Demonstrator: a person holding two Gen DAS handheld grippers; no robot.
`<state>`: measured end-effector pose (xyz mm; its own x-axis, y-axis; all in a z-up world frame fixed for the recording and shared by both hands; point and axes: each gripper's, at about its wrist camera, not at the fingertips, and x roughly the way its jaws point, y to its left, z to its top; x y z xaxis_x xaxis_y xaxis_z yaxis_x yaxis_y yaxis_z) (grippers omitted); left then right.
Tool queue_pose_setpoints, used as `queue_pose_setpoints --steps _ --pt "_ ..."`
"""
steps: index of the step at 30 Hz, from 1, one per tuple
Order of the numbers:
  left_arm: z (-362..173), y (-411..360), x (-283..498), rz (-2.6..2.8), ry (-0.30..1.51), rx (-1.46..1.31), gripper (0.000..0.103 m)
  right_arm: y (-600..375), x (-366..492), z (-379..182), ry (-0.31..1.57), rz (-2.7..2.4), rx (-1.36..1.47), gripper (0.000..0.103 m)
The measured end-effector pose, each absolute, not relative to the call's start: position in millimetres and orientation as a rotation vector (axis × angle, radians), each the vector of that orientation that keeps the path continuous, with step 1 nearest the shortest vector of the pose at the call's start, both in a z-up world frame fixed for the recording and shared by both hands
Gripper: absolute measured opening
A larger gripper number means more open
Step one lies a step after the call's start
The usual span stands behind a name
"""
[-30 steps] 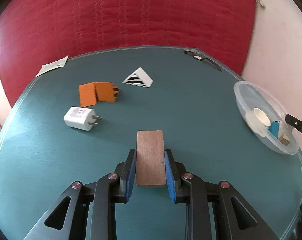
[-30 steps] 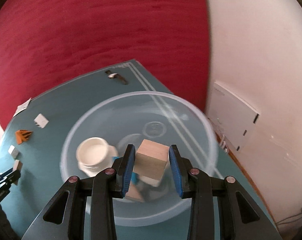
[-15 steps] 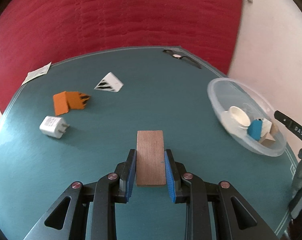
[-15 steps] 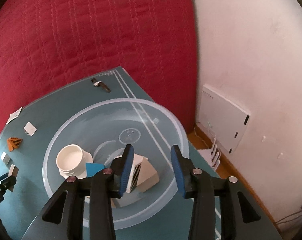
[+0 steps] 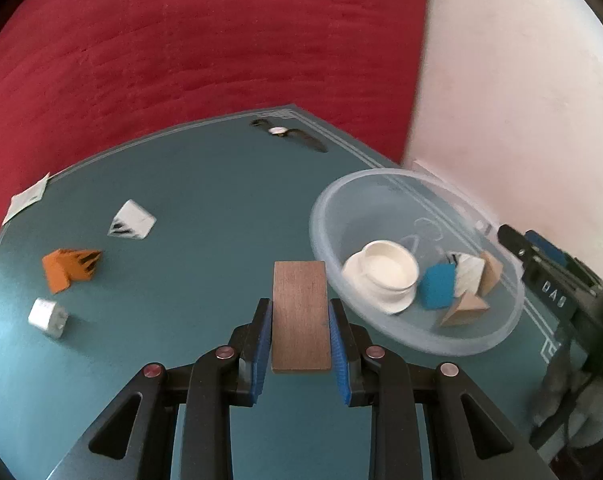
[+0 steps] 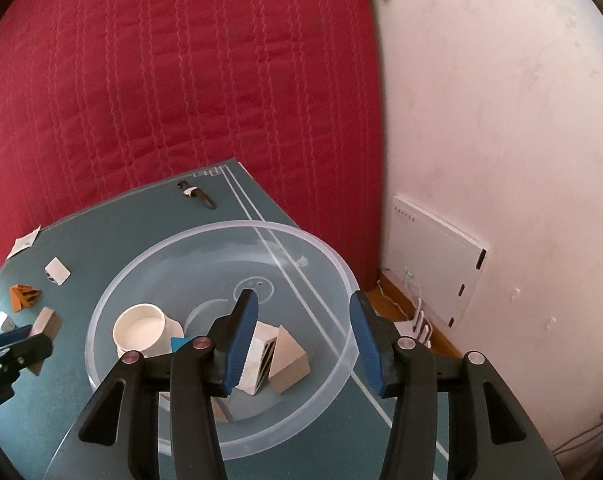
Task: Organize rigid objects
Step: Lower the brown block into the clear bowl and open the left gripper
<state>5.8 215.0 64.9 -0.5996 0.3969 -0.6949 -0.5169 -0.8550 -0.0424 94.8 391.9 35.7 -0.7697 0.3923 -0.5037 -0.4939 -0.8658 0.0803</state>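
Observation:
My left gripper (image 5: 300,312) is shut on a flat brown wooden block (image 5: 300,314) and holds it above the green table, just left of the clear plastic bowl (image 5: 481,344). The bowl (image 6: 333,260) holds a white cup (image 5: 389,272), a blue piece (image 5: 438,286), a striped white block (image 6: 257,354) and wooden blocks (image 6: 289,362). My right gripper (image 6: 303,338) is open and empty above the bowl's right half. The left gripper with its block shows at the left edge of the right wrist view (image 6: 45,322).
On the table's left lie an orange striped block (image 5: 70,268), a white charger plug (image 5: 48,317) and a white striped pyramid (image 5: 132,221). A wristwatch (image 5: 287,134) lies at the far edge, a paper slip (image 5: 27,197) at the far left. A white wall stands right.
My right gripper opened and let the wooden cube fall into the bowl, then opened wider. My left gripper carried the wooden block to the right, close to the bowl.

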Motion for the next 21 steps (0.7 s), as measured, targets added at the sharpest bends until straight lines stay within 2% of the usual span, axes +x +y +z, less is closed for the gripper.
queue_pose_setpoints --steps 21 --pt "64.7 292.8 -35.8 2.369 0.329 -0.951 0.029 389.2 98.0 35.5 0.354 2.591 -0.660 0.050"
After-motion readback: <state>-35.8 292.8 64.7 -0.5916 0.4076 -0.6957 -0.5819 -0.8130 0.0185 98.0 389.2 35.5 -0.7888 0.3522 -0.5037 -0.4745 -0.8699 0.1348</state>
